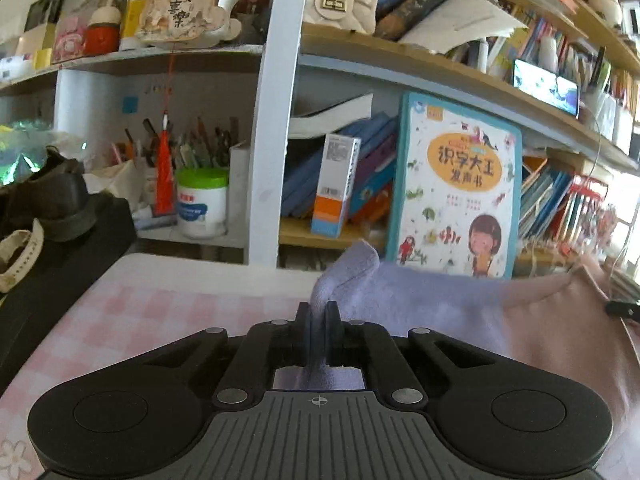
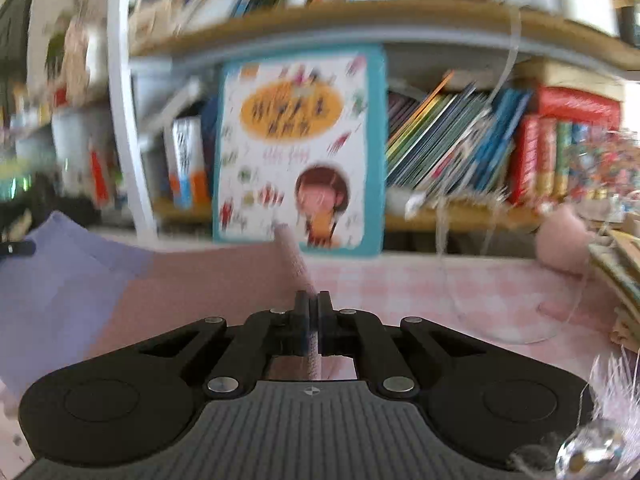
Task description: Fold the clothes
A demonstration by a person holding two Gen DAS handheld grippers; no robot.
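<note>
Both claws clamped on the garment (image 1: 440,304): my left claw (image 1: 319,314) pinches its lilac corner, my right claw (image 2: 313,304) its pink ribbed edge. Cloth hangs stretched between them just above the checked counter (image 1: 160,300), this side of the picture book (image 1: 456,188). Long axis runs claw to claw, so I judge the fold goes across it.

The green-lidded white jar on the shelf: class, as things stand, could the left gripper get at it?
Probably not as it stands. The left gripper is shut on the garment, on its lilac part, so its jaws are taken. The green-lidded jar stands behind the table's far edge, among other shelf items.
</note>
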